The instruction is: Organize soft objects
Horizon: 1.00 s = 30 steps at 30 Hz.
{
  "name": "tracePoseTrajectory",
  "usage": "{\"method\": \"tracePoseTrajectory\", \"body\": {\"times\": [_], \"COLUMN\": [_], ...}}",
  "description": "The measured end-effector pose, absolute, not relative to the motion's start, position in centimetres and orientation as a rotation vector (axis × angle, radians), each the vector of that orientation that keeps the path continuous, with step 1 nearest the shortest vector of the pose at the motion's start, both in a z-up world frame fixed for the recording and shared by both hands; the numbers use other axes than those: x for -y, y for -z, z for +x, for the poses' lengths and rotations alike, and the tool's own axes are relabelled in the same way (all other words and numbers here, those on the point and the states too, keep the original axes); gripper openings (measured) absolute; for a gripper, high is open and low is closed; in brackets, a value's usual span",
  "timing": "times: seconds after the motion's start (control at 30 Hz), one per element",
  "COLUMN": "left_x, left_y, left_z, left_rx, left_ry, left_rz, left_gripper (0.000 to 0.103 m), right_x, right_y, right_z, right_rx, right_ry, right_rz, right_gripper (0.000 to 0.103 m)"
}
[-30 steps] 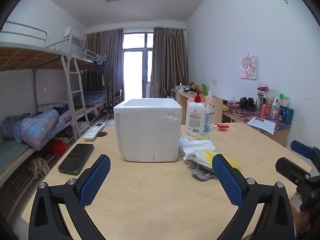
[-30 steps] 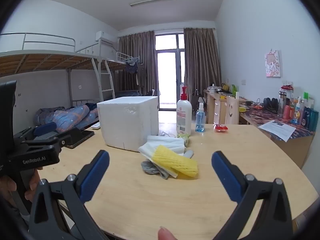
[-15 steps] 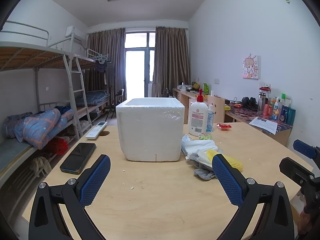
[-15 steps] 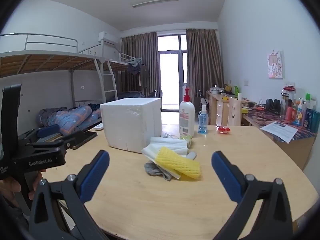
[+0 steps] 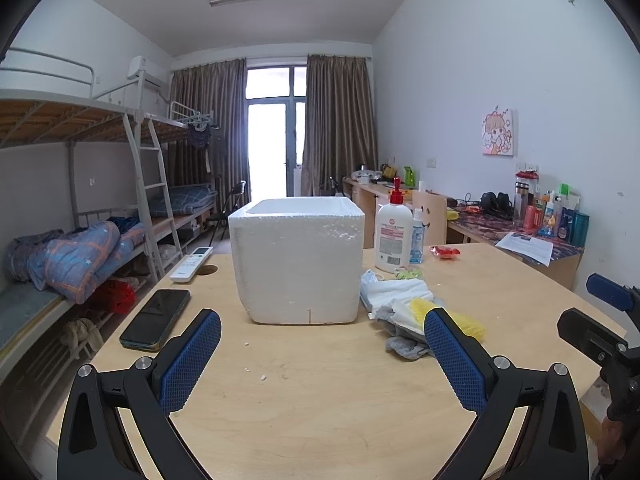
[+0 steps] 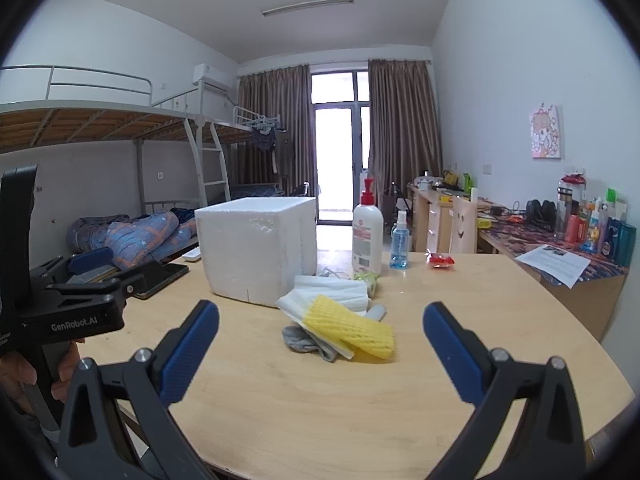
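The small heap of soft objects (image 5: 416,312), made up of white folded cloths, a yellow foam net sleeve and a grey sock, is seen in the left wrist view lying on the pale wooden table (image 5: 320,392), just beside the right wall of the open white polystyrene box (image 5: 298,264). Against the frames of a second ago, the box and heap are shown slightly lower and a little nearer, so only a small forward drift of the left gripper (image 5: 320,356) is recorded; its blue-padded fingers are spread wide and nothing is held.

In the right wrist view the heap (image 6: 340,320) is framed almost centrally between the wide-spread, empty fingers of the right gripper (image 6: 320,354), again marginally closer than before. Nothing on the table has been disturbed. It is judged that the task is only at its approach, with the first pick likely to fall to the right gripper.
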<state>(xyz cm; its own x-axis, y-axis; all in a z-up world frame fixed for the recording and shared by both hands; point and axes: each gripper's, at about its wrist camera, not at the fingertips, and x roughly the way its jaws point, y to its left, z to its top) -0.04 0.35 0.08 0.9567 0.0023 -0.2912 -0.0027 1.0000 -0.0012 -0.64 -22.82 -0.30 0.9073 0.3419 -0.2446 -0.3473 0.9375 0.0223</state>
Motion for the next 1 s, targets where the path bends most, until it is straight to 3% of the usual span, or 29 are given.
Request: {"method": "tracePoseTrajectory", "body": {"times": [1.0], "left_x": [-0.10], "left_y": [-0.51], "left_z": [-0.69], "left_rx": [-0.255], "left_ry": [0.013], "left_rz": [0.012], "left_gripper": [0.102], "right_x": [22.68], "right_y": [0.11], "right_z": [-1.07], "right_rx": [-0.218], "right_ry": [-0.358], "right_rz": [-0.031], "right_gripper": [0.103]}}
